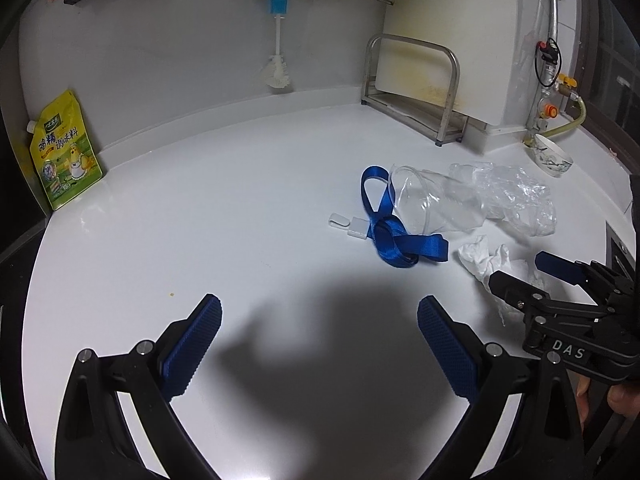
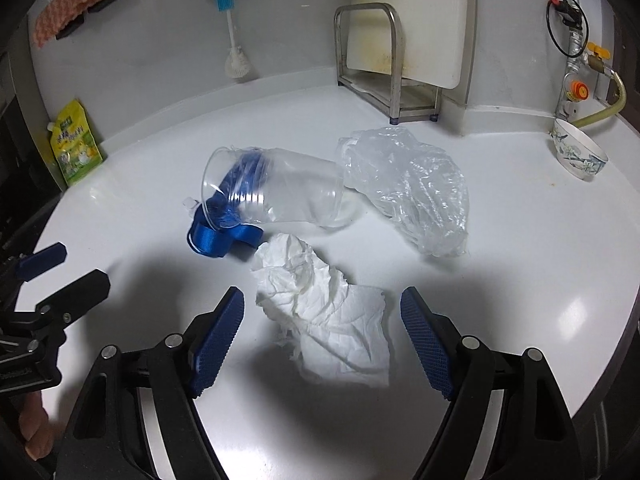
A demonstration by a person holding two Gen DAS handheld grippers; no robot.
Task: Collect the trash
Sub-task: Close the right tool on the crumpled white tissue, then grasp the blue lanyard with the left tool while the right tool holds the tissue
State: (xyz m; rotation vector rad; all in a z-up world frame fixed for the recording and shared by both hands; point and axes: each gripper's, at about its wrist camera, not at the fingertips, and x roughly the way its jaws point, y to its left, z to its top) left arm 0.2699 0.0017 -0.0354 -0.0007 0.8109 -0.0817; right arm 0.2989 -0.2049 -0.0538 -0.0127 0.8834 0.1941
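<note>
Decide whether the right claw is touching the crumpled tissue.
Apart. In the right wrist view the open right claw straddles the crumpled tissue, with bare white counter showing between each finger and the paper.

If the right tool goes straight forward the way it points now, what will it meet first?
Most likely the crumpled white tissue, lying on the counter between the open fingers of the right tool. Beyond it lies the tipped clear plastic cup. The tool's height above the counter is unclear.
</note>
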